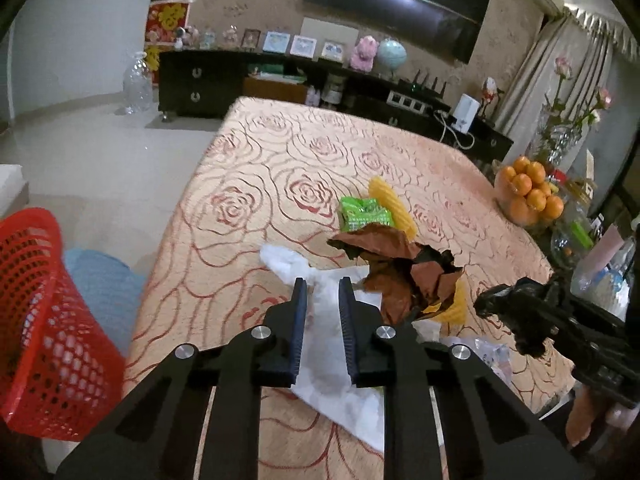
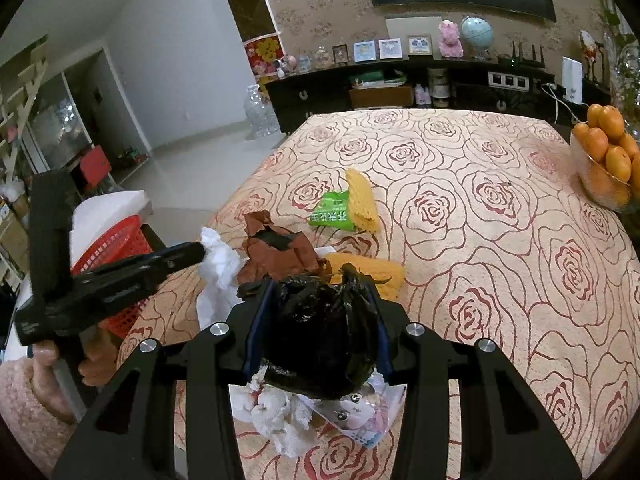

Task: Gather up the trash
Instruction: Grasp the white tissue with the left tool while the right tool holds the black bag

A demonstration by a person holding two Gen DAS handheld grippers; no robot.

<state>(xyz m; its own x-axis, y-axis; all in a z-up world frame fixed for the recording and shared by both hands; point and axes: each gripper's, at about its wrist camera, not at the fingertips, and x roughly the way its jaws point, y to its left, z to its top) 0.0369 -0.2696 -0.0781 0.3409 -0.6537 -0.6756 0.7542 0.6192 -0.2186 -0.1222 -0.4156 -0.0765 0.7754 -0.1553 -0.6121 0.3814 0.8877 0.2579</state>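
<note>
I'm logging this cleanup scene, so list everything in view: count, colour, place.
tissue: one, white, near table edge, between the left gripper's fingers
crumpled paper: one, brown, beside the tissue
green packet: one, mid table
foam nets: two, yellow, one by the green packet, one behind the brown paper
plastic bag: one, black, in the right gripper
wrappers and tissue: small pile, white and printed, under the bag
basket: one, red, on the floor left of the table
oranges: one bowlful, right edge
tablecloth: one, beige with red roses
left gripper: black
right gripper: black
</note>
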